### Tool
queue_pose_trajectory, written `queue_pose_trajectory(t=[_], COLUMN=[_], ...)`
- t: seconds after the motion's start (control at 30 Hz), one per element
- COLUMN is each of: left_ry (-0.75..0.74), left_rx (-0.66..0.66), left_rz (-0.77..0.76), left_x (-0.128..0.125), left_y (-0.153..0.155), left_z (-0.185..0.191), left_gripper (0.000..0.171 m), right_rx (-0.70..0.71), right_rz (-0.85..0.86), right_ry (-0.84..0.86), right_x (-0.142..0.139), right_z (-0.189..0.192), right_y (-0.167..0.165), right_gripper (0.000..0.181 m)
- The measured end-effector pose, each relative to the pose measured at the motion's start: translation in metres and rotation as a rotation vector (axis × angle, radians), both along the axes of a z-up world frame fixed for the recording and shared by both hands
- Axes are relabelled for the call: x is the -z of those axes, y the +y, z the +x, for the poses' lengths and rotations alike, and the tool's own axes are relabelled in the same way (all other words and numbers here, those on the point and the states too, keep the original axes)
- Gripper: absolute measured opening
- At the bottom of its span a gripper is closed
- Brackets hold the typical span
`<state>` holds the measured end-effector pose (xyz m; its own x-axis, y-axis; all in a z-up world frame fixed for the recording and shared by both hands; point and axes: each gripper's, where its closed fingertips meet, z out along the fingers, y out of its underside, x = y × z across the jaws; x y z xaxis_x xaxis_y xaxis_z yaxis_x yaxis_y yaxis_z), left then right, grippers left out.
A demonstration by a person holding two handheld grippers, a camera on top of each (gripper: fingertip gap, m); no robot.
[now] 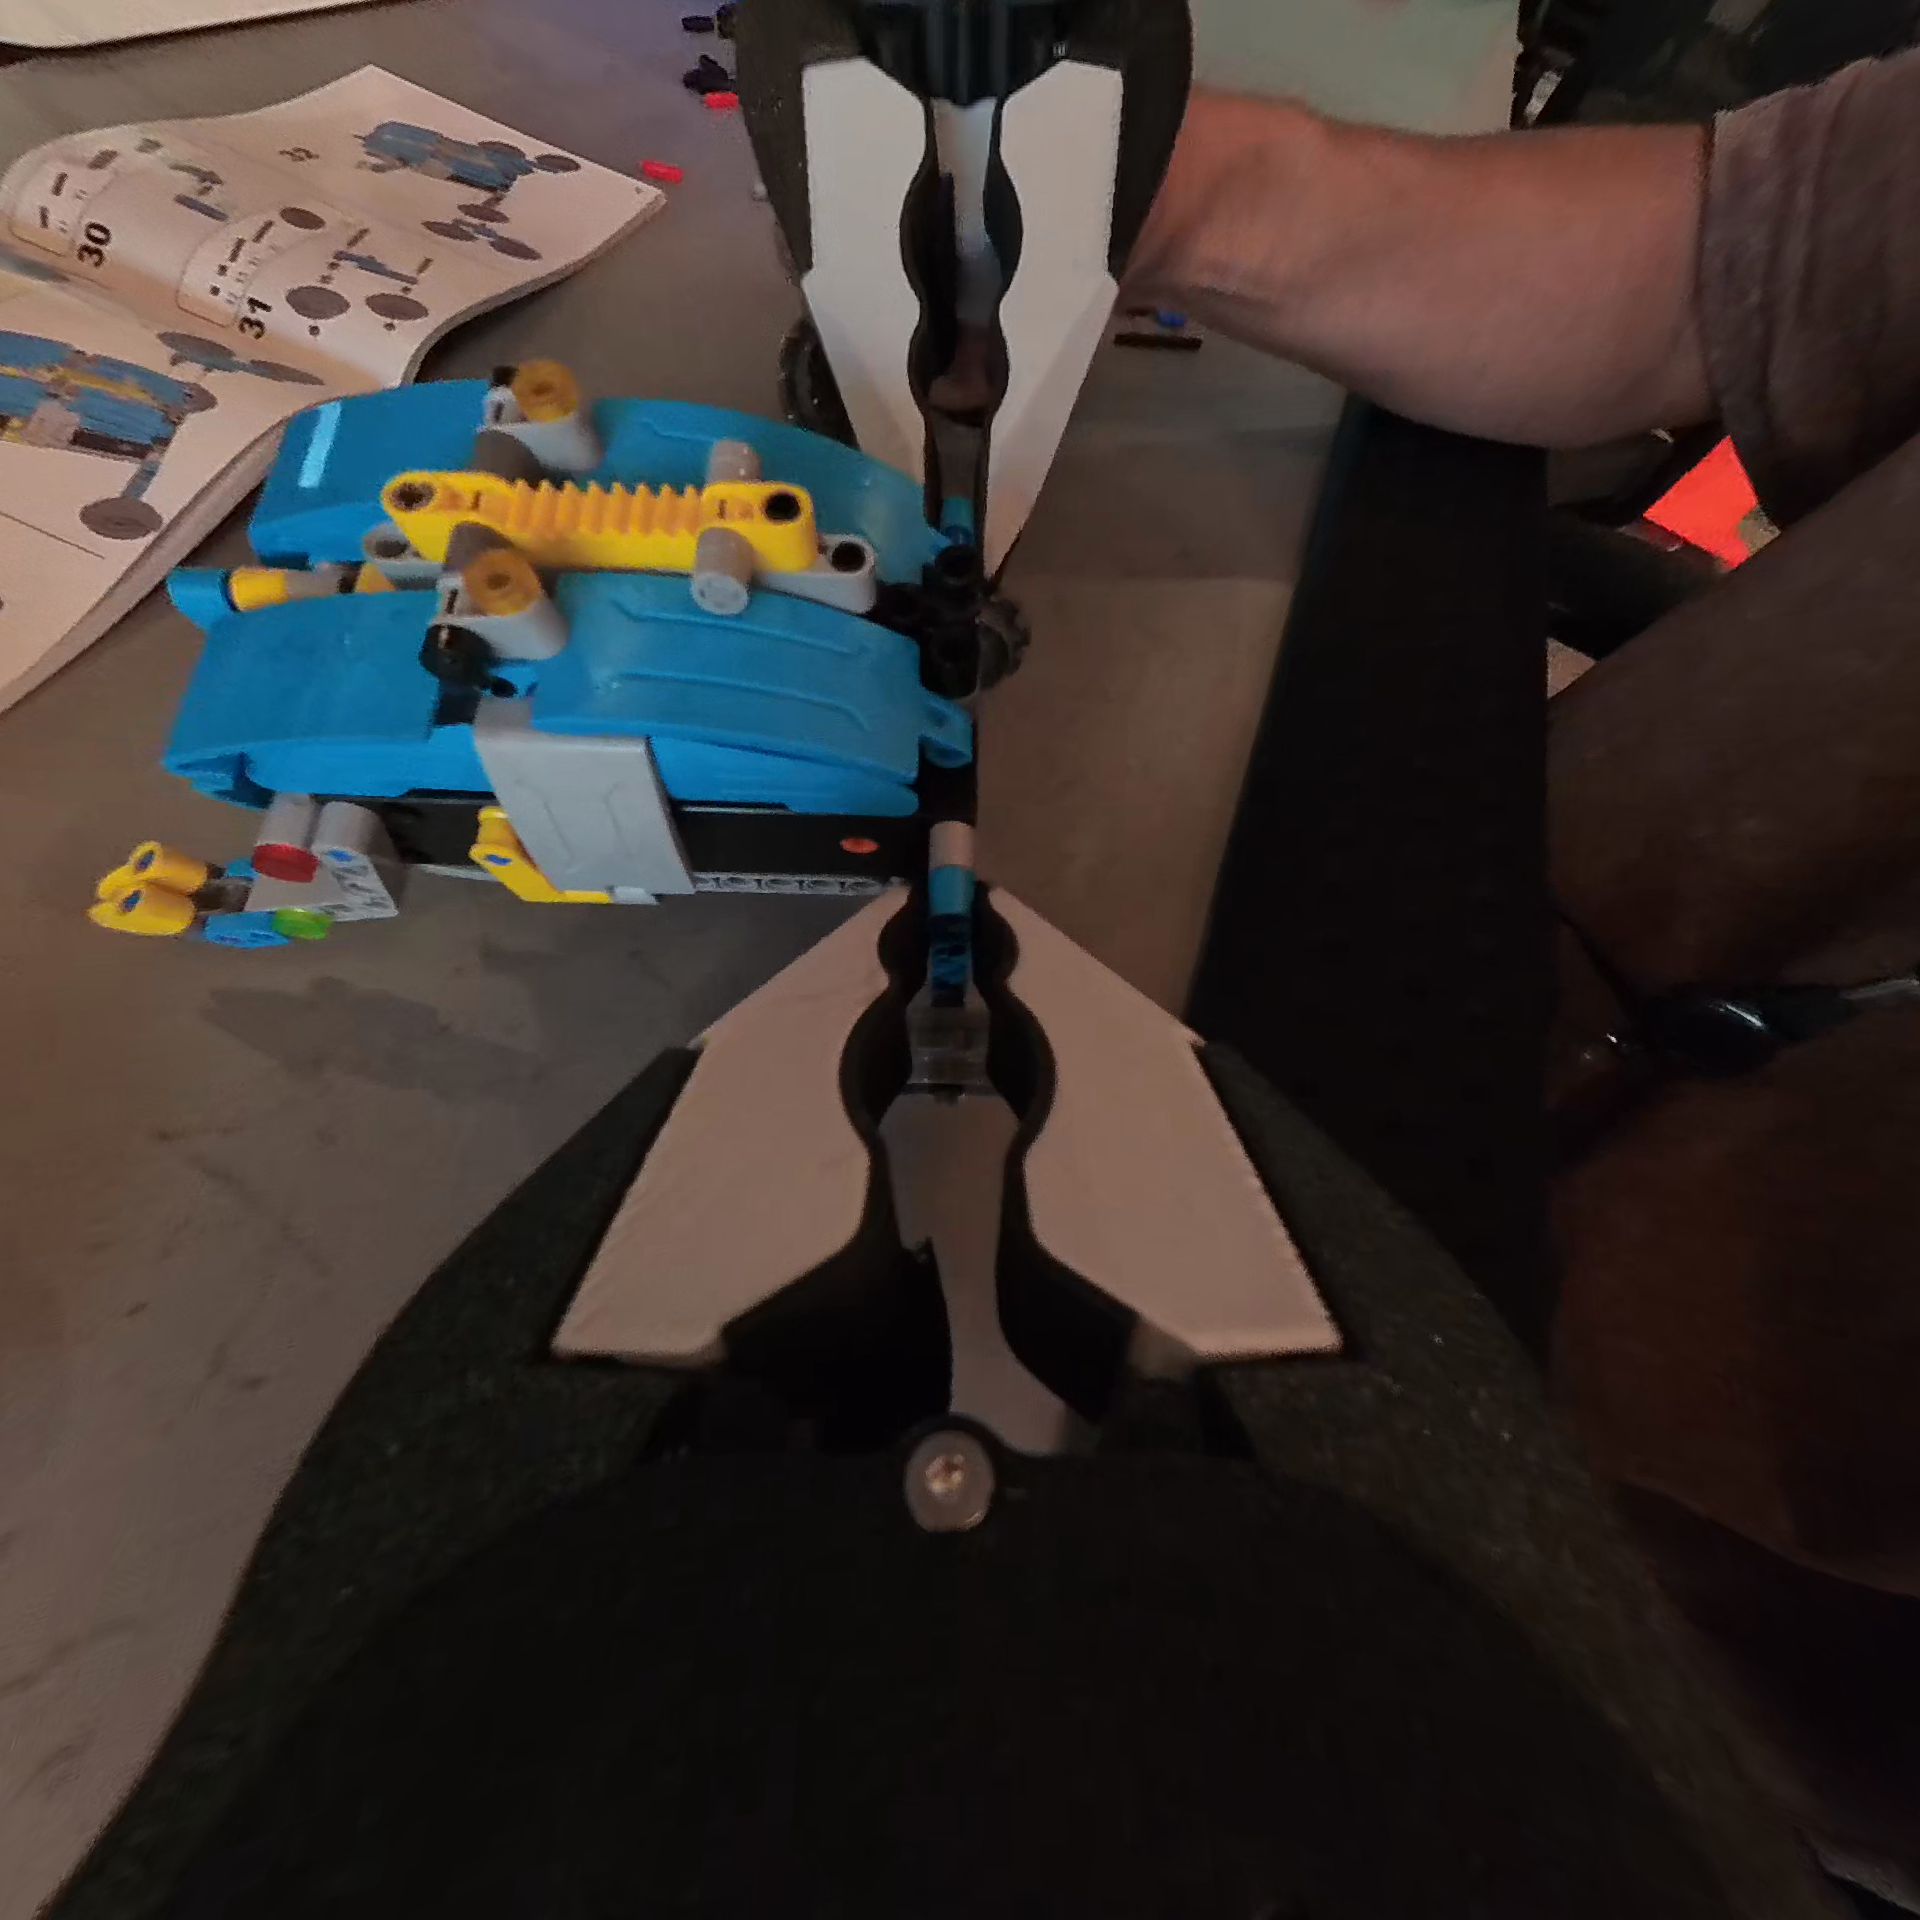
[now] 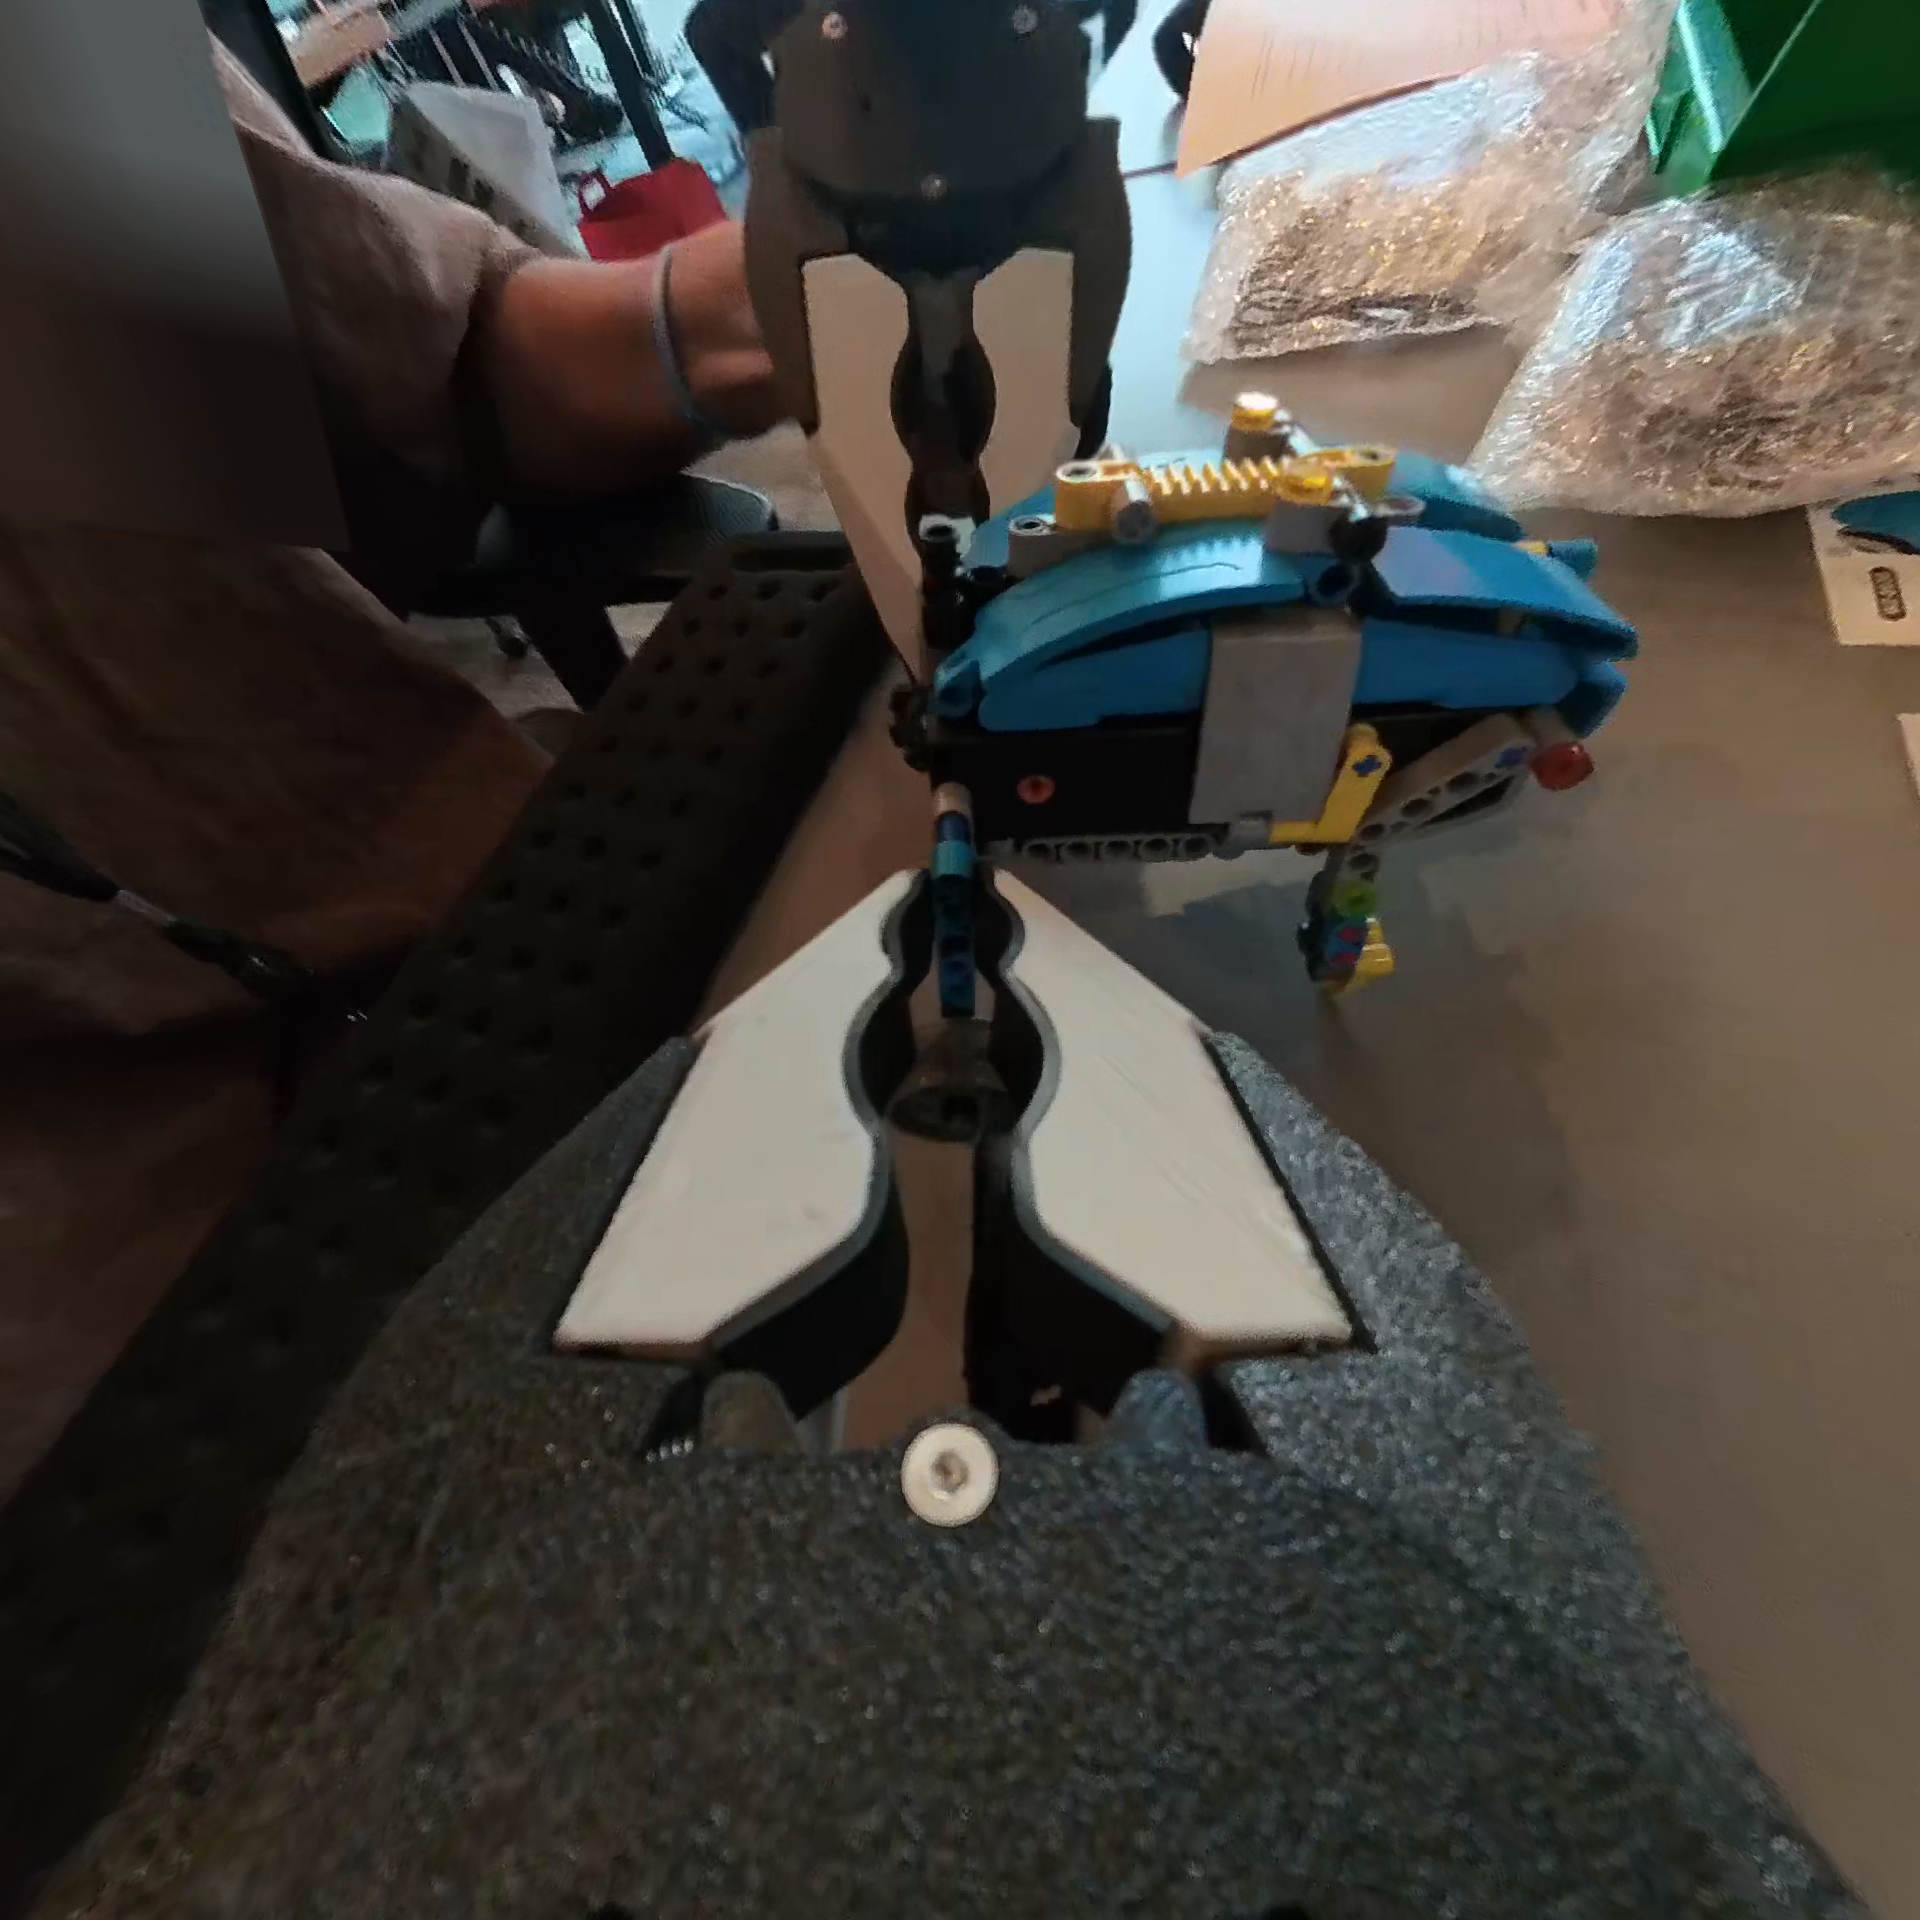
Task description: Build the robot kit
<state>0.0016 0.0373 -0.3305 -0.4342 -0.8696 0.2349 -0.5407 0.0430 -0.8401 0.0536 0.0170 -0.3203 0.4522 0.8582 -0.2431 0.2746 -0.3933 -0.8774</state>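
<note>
A blue, yellow and grey brick-built vehicle [image 1: 582, 644] lies on the grey table [image 1: 260, 1143]; it also shows in the right wrist view [image 2: 1278, 665]. My left gripper [image 1: 948, 904] is shut on a teal axle with a grey bush [image 1: 951, 935] that sticks out at the vehicle's near end. My right gripper [image 2: 956, 883] is shut on a teal axle [image 2: 954, 935] at the same end, from the opposite side. Each gripper faces the other: the right one [image 1: 961, 509] appears at the top of the left wrist view, the left one [image 2: 935, 582] at the top of the right wrist view.
An open instruction booklet [image 1: 260, 260] lies beyond the vehicle, with small loose pieces [image 1: 717, 99] behind it. A black perforated board [image 2: 644, 831] runs along the table edge. Bubble-wrap bags [image 2: 1714, 343] and a green box [image 2: 1787, 83] stand farther off. A person's forearm [image 1: 1403, 281] is close. My hands' fingertips stand some 7 cm from each other.
</note>
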Motion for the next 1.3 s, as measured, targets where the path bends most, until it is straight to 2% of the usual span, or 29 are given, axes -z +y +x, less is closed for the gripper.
queue_pose_trajectory(t=[0.17, 0.27, 0.43, 0.5, 0.63, 0.7, 0.77, 0.83, 0.9, 1.03, 1.13, 1.3], left_ry=[0.027, 0.032, 0.053, 0.054, 0.05, 0.056, 0.071, 0.084, 0.081, 0.049, 0.043, 0.052], left_rx=[0.011, 0.005, 0.017, 0.008, -0.008, -0.002, -0.001, -0.013, -0.025, -0.078, -0.08, -0.083], left_rz=[0.072, 0.06, 0.048, 0.044, 0.041, 0.082, 0.117, 0.135, 0.134, 0.071, -0.036, -0.087], left_x=[0.0, 0.001, 0.001, 0.002, 0.003, 0.003, 0.002, 0.002, 0.002, 0.003, 0.001, 0.001], left_y=[-0.002, -0.002, -0.003, -0.003, -0.007, -0.009, -0.009, -0.009, -0.01, -0.01, -0.014, -0.013], left_z=[0.0, 0.0, -0.002, -0.002, -0.002, -0.001, 0.0, 0.001, 0.001, 0.003, 0.002, 0.002], left_gripper=[0.005, 0.004, 0.005, 0.005, 0.005, 0.005, 0.005, 0.005, 0.006, 0.007, 0.006, 0.005], right_rx=[-0.036, -0.059, -0.104, -0.111, -0.087, -0.093, -0.097, -0.076, -0.074, 0.002, -0.01, -0.017], right_rz=[-0.024, -0.007, 0.091, 0.034, -0.11, -0.133, -0.122, -0.06, 0.002, -0.058, -0.13, -0.123], right_ry=[-0.105, -0.194, -0.443, -0.365, -0.019, -0.01, -0.087, -0.191, -0.225, -0.034, 0.097, 0.178], right_x=[0.001, 0.001, 0.002, 0.0, -0.006, -0.005, -0.003, -0.001, -0.003, -0.009, -0.014, -0.014], right_z=[0.0, 0.0, 0.0, -0.001, -0.002, -0.001, 0.001, 0.003, 0.003, 0.005, 0.003, 0.001], right_y=[-0.001, 0.001, 0.002, 0.003, 0.003, 0.0, -0.001, 0.001, 0.001, 0.009, 0.006, 0.006], right_gripper=[0.007, 0.006, 0.006, 0.007, 0.007, 0.007, 0.007, 0.007, 0.007, 0.007, 0.007, 0.007])
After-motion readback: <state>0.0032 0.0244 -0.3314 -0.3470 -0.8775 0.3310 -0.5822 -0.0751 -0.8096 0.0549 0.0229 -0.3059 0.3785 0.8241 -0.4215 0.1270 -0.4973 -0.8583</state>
